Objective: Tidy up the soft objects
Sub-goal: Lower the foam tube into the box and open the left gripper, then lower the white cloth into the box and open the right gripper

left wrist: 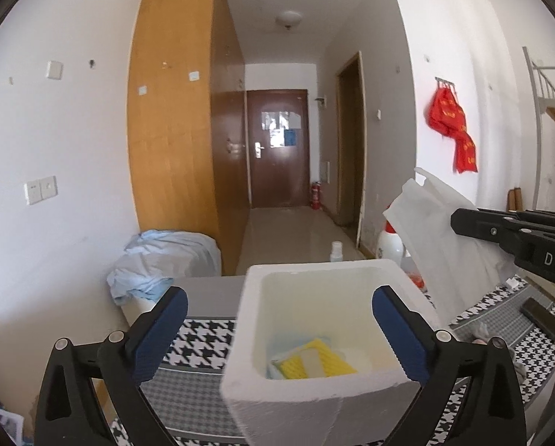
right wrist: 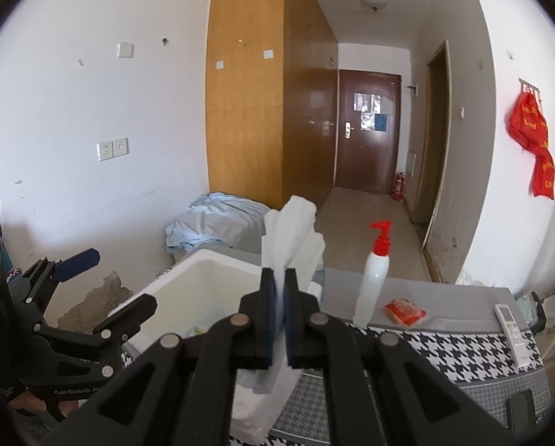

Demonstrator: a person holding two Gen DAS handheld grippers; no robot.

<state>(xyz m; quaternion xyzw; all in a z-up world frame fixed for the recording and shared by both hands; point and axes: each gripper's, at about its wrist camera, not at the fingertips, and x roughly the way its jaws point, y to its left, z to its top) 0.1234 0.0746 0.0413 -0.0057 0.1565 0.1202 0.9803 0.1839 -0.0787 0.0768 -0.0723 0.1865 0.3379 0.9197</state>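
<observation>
A white foam box (left wrist: 314, 397) stands on the houndstooth-covered table (left wrist: 195, 338). In it lies a yellow sponge (left wrist: 327, 366) on something pale blue. My left gripper (left wrist: 281, 334) is open, its blue pads on either side of the box's near end, with nothing held. In the right wrist view the left gripper (right wrist: 106, 286) shows at the left of the foam box (right wrist: 188, 271). My right gripper (right wrist: 280, 297) is shut on a white cloth (right wrist: 296, 230), which sticks up above the jaws and hangs below them by the box's right side. The left wrist view shows the same white cloth (left wrist: 437, 230) to the right of the box.
On the table's right part stand a white pump bottle (right wrist: 374, 282) with a red top, an orange packet (right wrist: 405, 312) and a remote control (right wrist: 511, 327). A pale blue heap of fabric (right wrist: 218, 219) lies behind the box by the wardrobe. A dark phone (left wrist: 541, 316) lies far right.
</observation>
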